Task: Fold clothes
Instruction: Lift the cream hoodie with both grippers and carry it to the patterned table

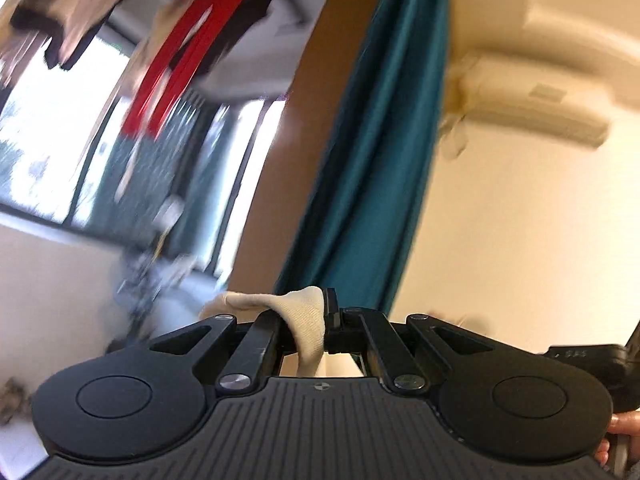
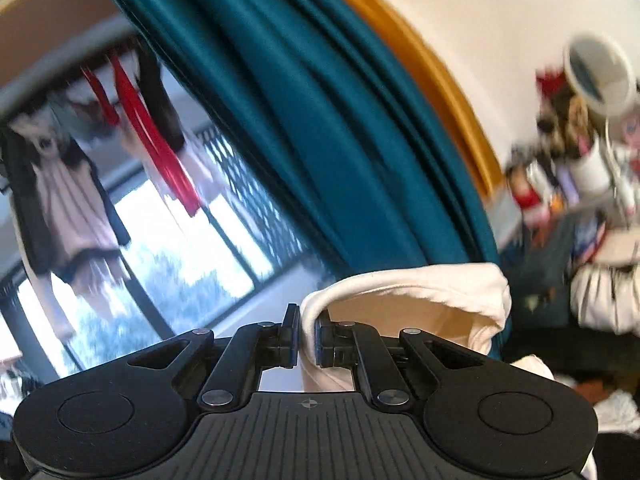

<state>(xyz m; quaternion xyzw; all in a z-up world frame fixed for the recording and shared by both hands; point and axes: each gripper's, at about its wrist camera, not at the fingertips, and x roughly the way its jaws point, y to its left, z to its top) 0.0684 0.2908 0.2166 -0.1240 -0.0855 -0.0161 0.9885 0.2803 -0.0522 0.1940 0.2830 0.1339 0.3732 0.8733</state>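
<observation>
A cream garment [image 1: 308,320] is pinched in my left gripper [image 1: 310,320], whose jaws are shut on a fold of it; the cloth hangs down behind the fingers. In the right wrist view the same pale garment [image 2: 420,304] bulges out to the right of my right gripper [image 2: 307,336], which is shut on its edge. Both grippers point about level, high in the room, toward the wall and window. Most of the garment hangs below both views.
A teal curtain [image 1: 372,160] hangs straight ahead, also seen as the teal curtain [image 2: 320,120]. Clothes on hangers [image 2: 80,184] dangle by the window [image 1: 60,140]. An air conditioner [image 1: 532,100] sits on the wall. A cluttered shelf [image 2: 580,168] is at the right.
</observation>
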